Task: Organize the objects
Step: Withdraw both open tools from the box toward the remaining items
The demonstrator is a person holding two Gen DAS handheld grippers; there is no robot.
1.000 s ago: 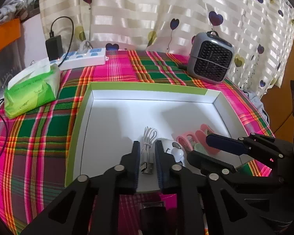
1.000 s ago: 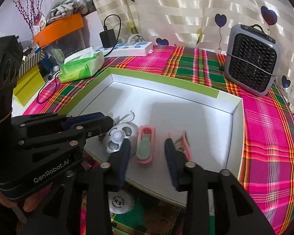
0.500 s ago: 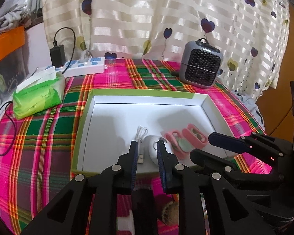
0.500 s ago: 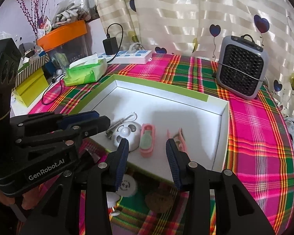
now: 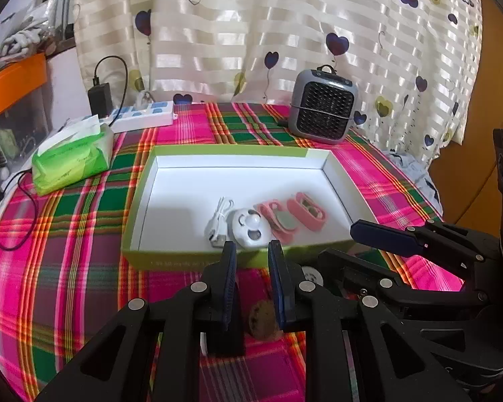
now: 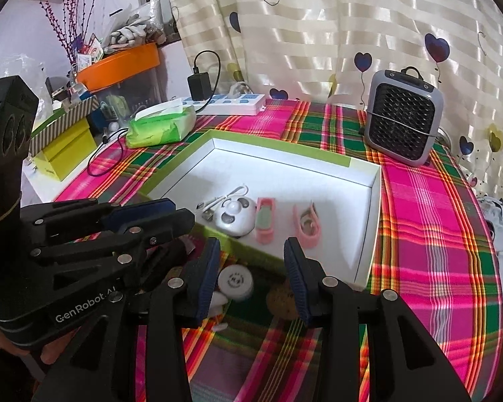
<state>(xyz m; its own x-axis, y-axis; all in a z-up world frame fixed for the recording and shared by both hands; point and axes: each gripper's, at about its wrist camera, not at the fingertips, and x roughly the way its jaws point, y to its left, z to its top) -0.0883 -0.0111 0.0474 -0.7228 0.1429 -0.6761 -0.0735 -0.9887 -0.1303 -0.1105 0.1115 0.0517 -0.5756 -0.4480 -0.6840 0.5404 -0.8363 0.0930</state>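
Both my left hand-held gripper (image 5: 251, 281) and right hand-held gripper (image 6: 251, 278) part-open, empty; small white round case (image 6: 235, 280) on counter (image 6: 429, 234) just outside tray (image 6: 374, 224) near edge, probably light, slick — pinch its rim.

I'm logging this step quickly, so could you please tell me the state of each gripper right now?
Left gripper: open, narrow gap, holding nothing.
Right gripper: open wide, holding nothing.

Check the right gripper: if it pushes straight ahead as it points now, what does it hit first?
Probably the near wall of the box, just ahead of the right gripper. If it clears the rim, the two pink cases inside come next. Height above the rim is unclear.
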